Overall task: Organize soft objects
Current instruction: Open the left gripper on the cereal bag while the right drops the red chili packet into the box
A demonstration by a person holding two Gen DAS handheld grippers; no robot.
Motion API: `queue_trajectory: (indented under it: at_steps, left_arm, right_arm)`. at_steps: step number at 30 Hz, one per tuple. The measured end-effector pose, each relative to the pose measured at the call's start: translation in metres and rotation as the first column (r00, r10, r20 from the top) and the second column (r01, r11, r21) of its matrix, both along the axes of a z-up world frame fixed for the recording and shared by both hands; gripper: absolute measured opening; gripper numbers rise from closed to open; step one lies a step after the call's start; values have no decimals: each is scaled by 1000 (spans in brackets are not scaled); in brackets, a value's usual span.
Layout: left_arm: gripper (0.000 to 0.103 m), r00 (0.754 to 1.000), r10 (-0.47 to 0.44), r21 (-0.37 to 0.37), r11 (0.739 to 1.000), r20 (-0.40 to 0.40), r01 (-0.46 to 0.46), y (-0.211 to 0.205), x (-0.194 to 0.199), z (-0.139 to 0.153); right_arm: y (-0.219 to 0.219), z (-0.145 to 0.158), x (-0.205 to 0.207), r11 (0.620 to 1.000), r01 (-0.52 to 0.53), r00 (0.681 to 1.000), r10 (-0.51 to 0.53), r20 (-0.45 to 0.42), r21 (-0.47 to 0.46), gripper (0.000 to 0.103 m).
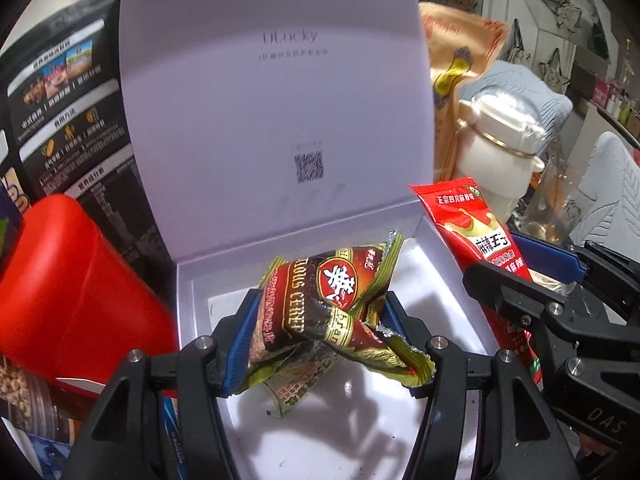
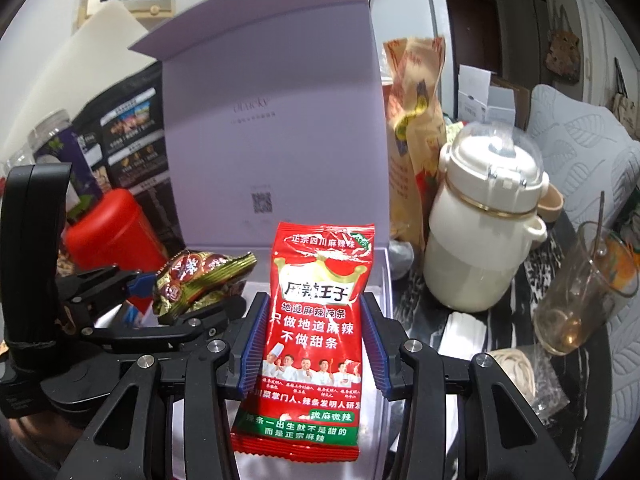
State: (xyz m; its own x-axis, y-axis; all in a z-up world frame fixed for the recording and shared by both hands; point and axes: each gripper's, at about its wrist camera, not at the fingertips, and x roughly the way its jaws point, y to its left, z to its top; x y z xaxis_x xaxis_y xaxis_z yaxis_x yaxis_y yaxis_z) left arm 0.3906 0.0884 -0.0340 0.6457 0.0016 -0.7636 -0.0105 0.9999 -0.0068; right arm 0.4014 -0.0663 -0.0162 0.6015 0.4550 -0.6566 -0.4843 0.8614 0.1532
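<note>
The crumpled brown-and-green snack packs point(image 1: 332, 312) hang above the white floor of the open lilac box point(image 1: 440, 280), clamped in the left gripper point(image 1: 320, 340). The red spicy-strip packet point(image 2: 316, 336) stands upright, long axis vertical, pinched between the blue pads of the right gripper point(image 2: 316, 348) over the box's right part. Both loads sit above the box, so each seemingly needs only lowering. The raised lid point(image 2: 280, 120) stands behind; a red canister point(image 1: 68, 300) is left of the box, a cream jug point(image 2: 480, 232) to its right on the worktop.
</note>
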Motion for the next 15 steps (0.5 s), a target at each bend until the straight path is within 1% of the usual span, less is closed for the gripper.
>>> queue_trajectory:
  at_steps: [5,9,12,15]
  left_arm:
    - [59,999,20,10,1000,-45,-20,3,8,-13]
    - [58,995,36,0,999,-96,-36,5,16,-24]
    - [59,995,36,20,999,-98,-34,3,18,-26]
    - [59,994,34,23,999,-100,-32,2,18,-26]
  right_arm:
    - [4,-9,4,1000,-2,1000,2,-21,-17,44]
    - [8,-16,5,999,-5,999,3,-38,-38,45]
    - [10,-22,8,998,0,998,-3,-55,-60,45]
    - [10,-28,10,996,11,997,-18,-73,-92,45]
